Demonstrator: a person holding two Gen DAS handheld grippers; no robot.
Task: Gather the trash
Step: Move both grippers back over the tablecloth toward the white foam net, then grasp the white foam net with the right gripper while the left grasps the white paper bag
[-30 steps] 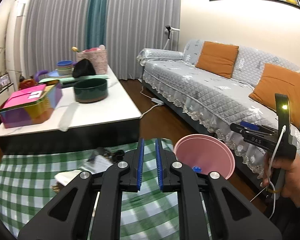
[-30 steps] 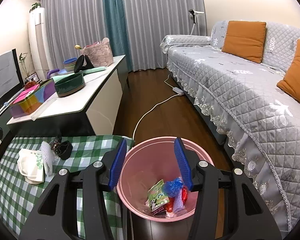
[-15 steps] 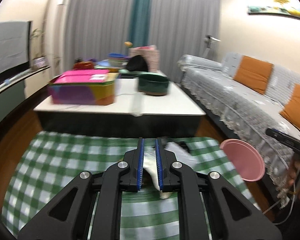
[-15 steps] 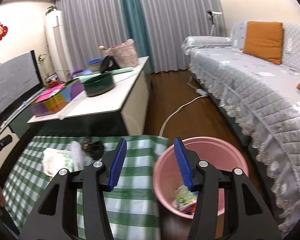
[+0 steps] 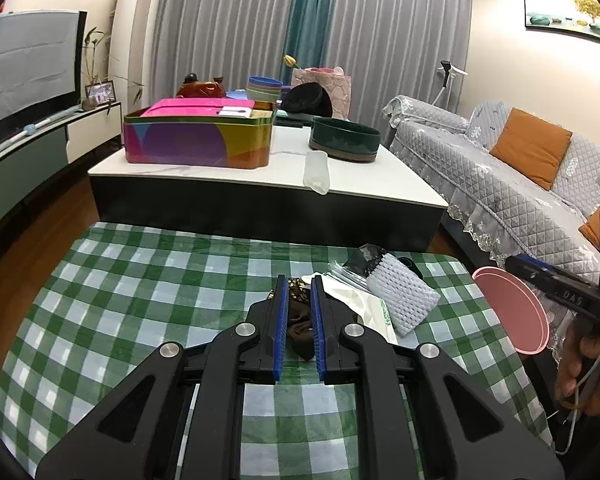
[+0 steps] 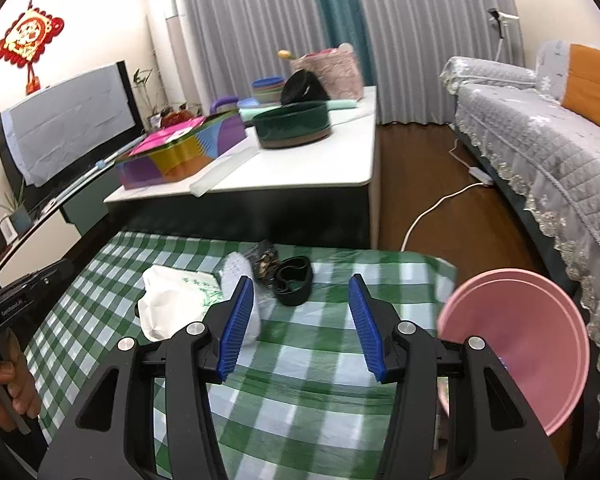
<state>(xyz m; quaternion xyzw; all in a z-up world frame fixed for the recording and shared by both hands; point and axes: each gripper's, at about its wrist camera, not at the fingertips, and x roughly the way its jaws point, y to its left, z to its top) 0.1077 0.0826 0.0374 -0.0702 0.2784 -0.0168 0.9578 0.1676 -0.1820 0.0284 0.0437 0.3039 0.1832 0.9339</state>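
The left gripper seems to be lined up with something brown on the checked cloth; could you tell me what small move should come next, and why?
Probably ease the left gripper forward and down, then close. Its jaws stand slightly apart with the brown scrap lying between them on the checked cloth, not visibly pinched. The pink bin waits at the cloth's right edge, and the right gripper hangs open and empty.

Bare checked cloth ahead of right tool, trash pile left; pink bin right
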